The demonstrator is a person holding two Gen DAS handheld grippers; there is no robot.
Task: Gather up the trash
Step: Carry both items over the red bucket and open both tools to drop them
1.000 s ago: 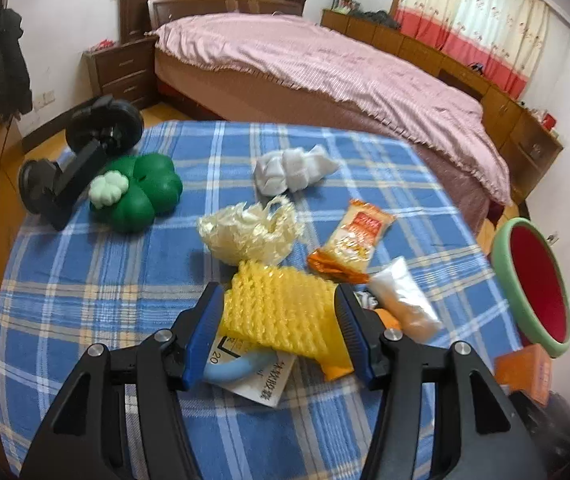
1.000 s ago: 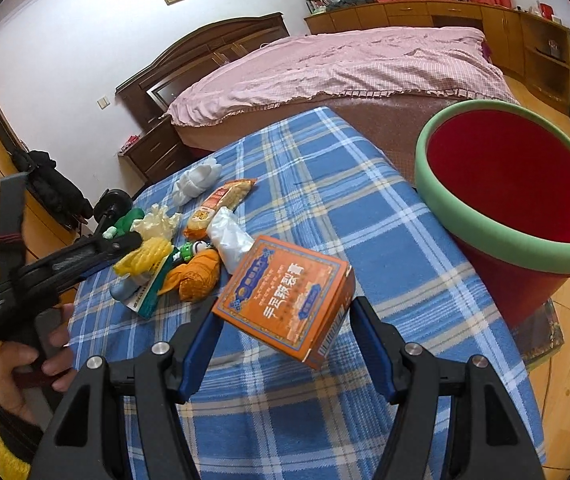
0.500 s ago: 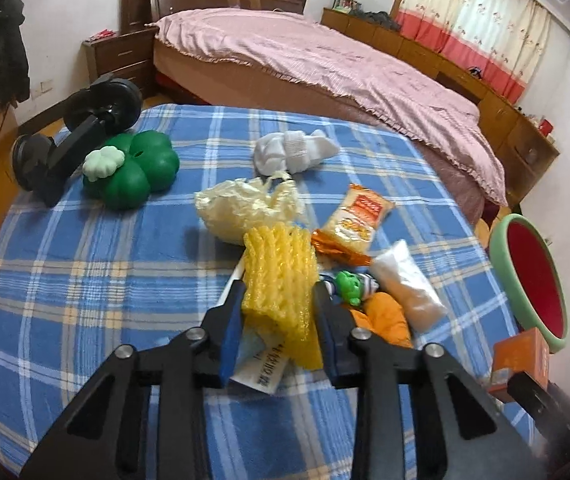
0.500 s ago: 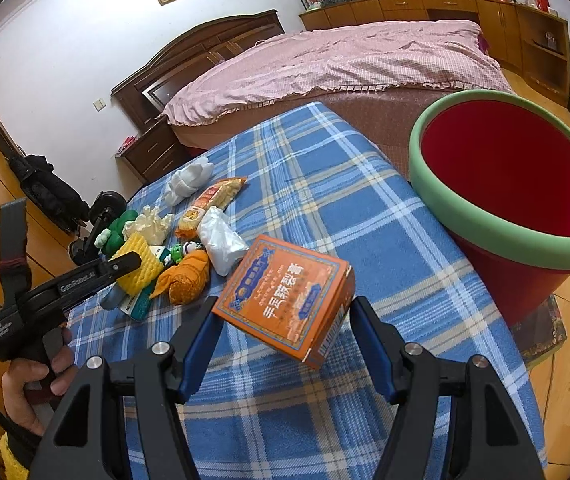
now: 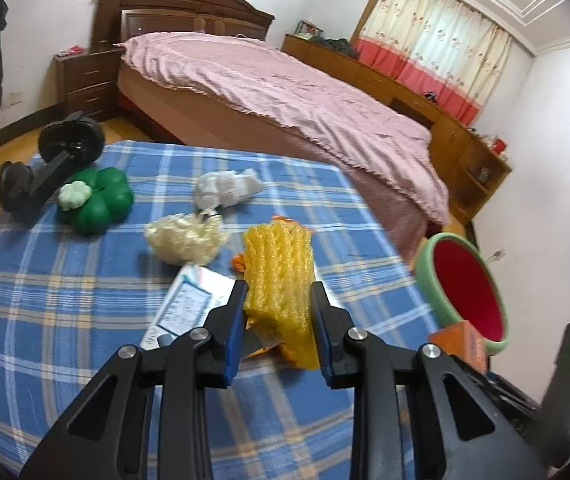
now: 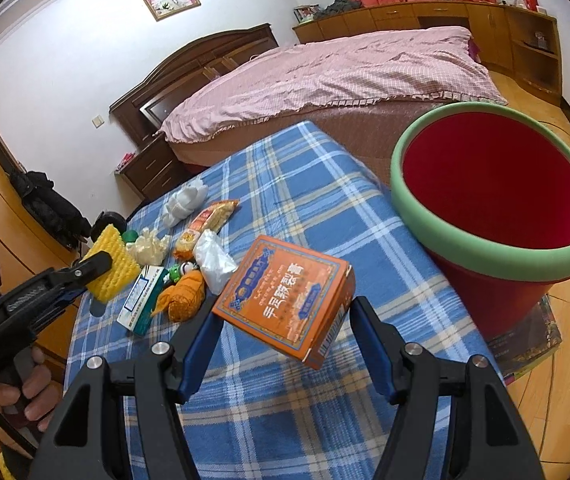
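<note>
The left tool (image 5: 277,312) has clamped onto the yellow foam net (image 5: 279,272) and raised it clear of the table (image 5: 65,300), so it can go to the red bin (image 6: 497,216). The right tool (image 6: 285,336), spread wider, pinches the orange box (image 6: 289,300) beside that bin.

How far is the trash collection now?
Done: nothing shows inside the red bin with green rim. In hand: the left hand-held gripper grips the yellow foam net sleeve; the right hand-held gripper holds the orange cardboard box. Left: the snack packet and the white crumpled bag on the blue checked tablecloth.
</note>
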